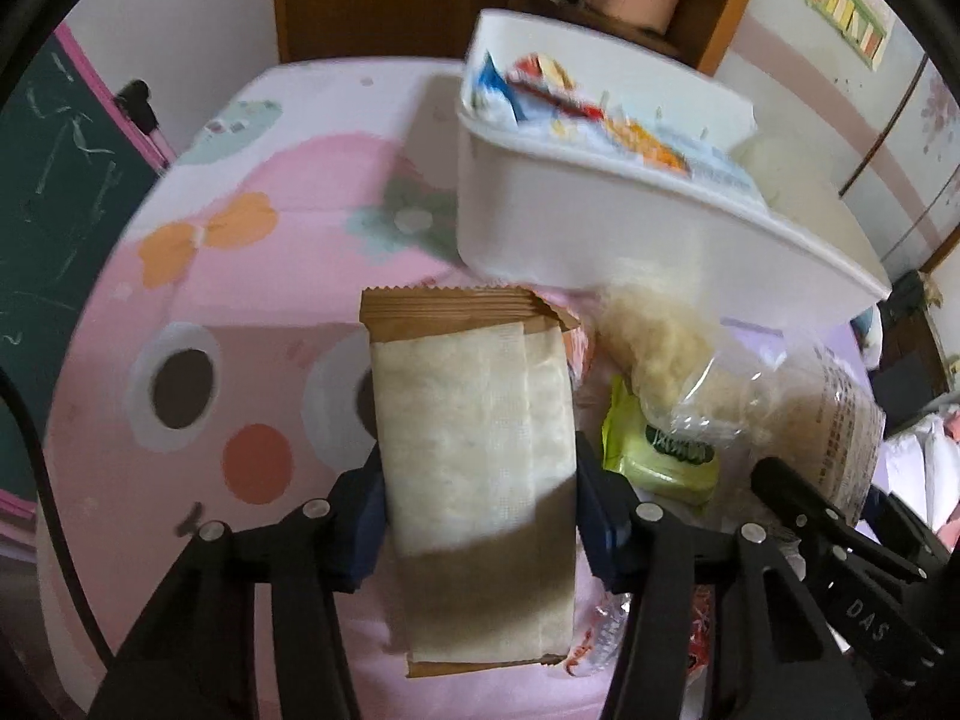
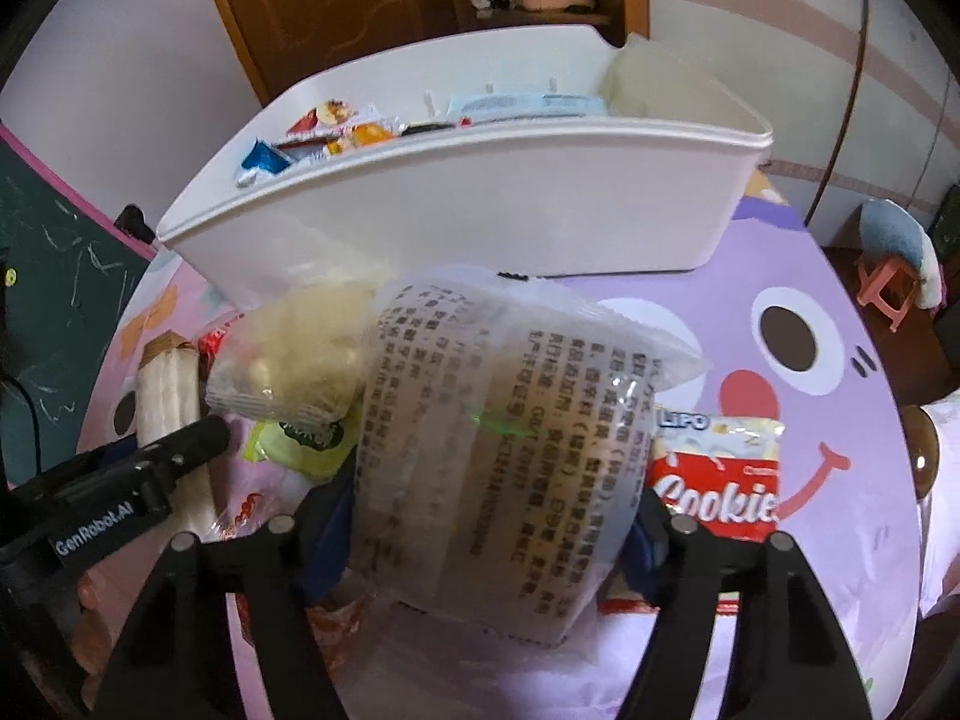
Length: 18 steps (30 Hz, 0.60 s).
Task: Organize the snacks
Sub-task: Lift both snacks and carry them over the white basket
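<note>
My left gripper [image 1: 480,498] is shut on a brown and cream snack packet [image 1: 474,420], held lengthwise between its jaws above the pink tablecloth. My right gripper [image 2: 486,516] is shut on a clear printed snack bag [image 2: 498,438] with pale contents. The white storage bin [image 1: 600,222] stands just beyond both; in the right wrist view its wall [image 2: 480,210] fills the middle. It holds several colourful snack packs [image 2: 336,132]. The left gripper shows at the left of the right wrist view [image 2: 180,450].
On the table lie a green packet [image 2: 300,450], a clear bag of pale puffs [image 2: 300,354] and a red Cookies pack [image 2: 720,480]. A chalkboard [image 1: 54,192] stands at left, a wooden door [image 2: 336,0] behind the table, a pink stool [image 2: 888,288] at right.
</note>
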### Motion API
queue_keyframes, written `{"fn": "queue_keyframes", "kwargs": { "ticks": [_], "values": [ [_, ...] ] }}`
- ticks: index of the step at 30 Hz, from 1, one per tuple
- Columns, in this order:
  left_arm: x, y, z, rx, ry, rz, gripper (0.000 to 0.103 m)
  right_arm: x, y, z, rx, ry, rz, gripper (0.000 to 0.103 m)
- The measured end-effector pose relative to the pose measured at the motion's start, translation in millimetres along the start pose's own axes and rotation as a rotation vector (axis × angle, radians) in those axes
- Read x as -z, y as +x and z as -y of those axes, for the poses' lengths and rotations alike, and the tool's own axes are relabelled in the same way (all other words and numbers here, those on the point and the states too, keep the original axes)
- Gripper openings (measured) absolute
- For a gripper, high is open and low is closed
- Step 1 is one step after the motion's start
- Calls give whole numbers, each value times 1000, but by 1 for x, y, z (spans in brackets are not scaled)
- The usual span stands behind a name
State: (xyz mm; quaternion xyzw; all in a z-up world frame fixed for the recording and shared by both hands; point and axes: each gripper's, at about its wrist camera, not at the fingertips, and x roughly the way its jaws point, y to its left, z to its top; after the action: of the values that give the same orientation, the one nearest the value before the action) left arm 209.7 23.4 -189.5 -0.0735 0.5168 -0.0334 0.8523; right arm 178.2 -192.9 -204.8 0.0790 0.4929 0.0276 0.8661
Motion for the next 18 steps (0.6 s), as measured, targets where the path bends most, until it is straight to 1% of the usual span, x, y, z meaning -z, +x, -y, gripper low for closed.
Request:
{"fn": "queue_keyframes", "kwargs": {
  "ticks": [4,7,10,15,18],
  "values": [
    [-2,-33,0,2,5,85,53,0,-20,7,5,43,44,70],
    [1,-63,5,4,18,153,53,1,-43,7,7,57,99,70],
    [7,-87,5,-2,30,197,53,3,-69,4,6,61,161,70],
    [14,-118,1,-3,31,232,53,5,-105,-1,19,52,250,70],
    [13,-141,4,7,39,269,53,2,-128,0,17,53,310,70]
  ]
}}
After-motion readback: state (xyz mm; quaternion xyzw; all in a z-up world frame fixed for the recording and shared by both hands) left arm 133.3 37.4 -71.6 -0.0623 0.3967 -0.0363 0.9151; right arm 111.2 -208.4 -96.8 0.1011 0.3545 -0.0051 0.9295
